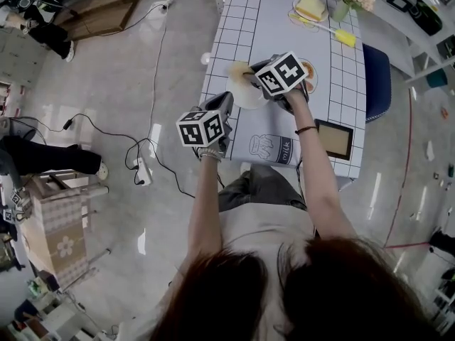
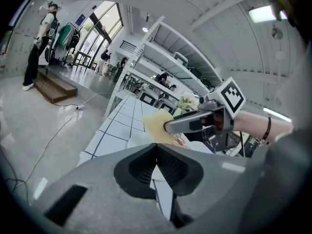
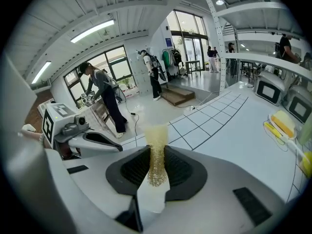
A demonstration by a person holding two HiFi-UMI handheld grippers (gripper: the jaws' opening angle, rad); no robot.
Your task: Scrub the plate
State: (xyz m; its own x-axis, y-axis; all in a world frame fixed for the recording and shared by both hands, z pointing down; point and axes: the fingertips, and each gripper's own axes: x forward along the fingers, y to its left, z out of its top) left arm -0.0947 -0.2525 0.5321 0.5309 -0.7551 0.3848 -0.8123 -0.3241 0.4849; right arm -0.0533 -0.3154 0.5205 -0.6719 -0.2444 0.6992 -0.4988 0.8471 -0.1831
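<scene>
I have the left gripper (image 2: 157,148) with its jaws closed on the rim of the white plate (image 1: 247,93), held over the bench (image 1: 284,27). The right gripper (image 3: 156,156) has its jaws pinching a yellow sponge (image 3: 157,143) that sits against the plate, just beyond the left jaws.

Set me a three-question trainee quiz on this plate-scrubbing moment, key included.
1. Multiple choice: the right gripper is shut on A) a fork, B) a yellow mesh scrubber, C) a cup.
2. True or false: the fingers of the left gripper stand wide apart, clear of the plate.
3. Fill in: the carton drawn on the table cover near the person reads ____.
Key: 1 B. 2 false, they are shut on the plate's rim. 3 milk.
</scene>
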